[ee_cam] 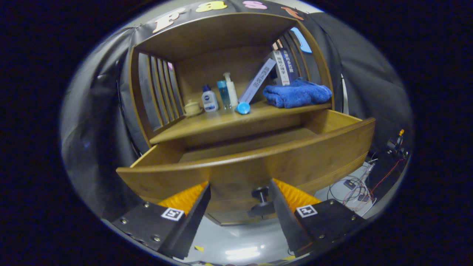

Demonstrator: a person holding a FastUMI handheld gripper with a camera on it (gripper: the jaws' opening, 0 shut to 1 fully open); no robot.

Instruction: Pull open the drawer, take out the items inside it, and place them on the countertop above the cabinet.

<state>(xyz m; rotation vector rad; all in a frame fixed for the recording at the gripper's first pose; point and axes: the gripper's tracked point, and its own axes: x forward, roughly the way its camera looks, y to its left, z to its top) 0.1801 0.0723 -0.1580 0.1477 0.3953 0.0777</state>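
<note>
Gripper view: we hold the gripper [239,192] with jaws released before the pulled-out drawer [251,162], its knob [261,193] between the fingers toward 3 o'clock; rigid, weighty wood, best gripped there.

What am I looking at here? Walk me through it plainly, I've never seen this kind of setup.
The camera rides on a handheld gripper and looks forward along its two fingers, which stand apart and hold nothing. Just ahead is a wooden cabinet's drawer, pulled open, its knob between the fingers. What the drawer's inside holds is hidden from here. On the countertop above stand a small cup, three bottles, a blue round object, leaning books and a folded blue towel.
</note>
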